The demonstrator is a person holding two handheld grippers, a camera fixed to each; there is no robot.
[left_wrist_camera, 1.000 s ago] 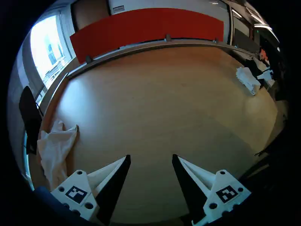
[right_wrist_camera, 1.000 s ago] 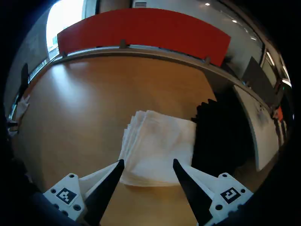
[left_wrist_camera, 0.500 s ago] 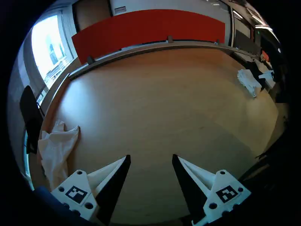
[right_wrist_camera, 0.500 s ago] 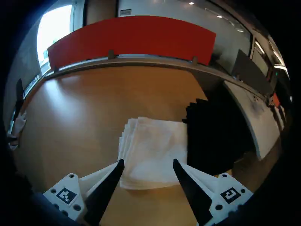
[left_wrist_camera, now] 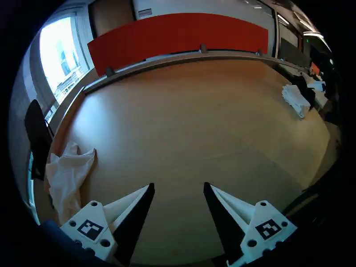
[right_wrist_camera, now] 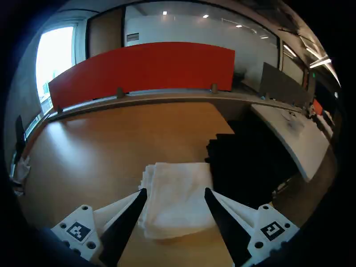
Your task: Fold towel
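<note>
White folded towel (right_wrist_camera: 175, 209) on wooden table (right_wrist_camera: 102, 142), 6 o'clock, seen between the spread fingers of right gripper (right_wrist_camera: 174, 190). Left gripper (left_wrist_camera: 178, 184) likewise spread; crumpled cloth (left_wrist_camera: 66, 173) at 8 o'clock.

Wooden table (left_wrist_camera: 200, 115) — folded towel stack (right_wrist_camera: 175, 200), crumpled towel (left_wrist_camera: 66, 173) on it

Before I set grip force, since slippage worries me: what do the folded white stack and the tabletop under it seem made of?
Folded white stack: probably soft woven cloth, maybe terry; matte, fuzzy surface, layered edges along its left side. Tabletop: wood-look laminate or veneer, hard to say which; smooth, semi-gloss, with faint grain and window glare.
</note>
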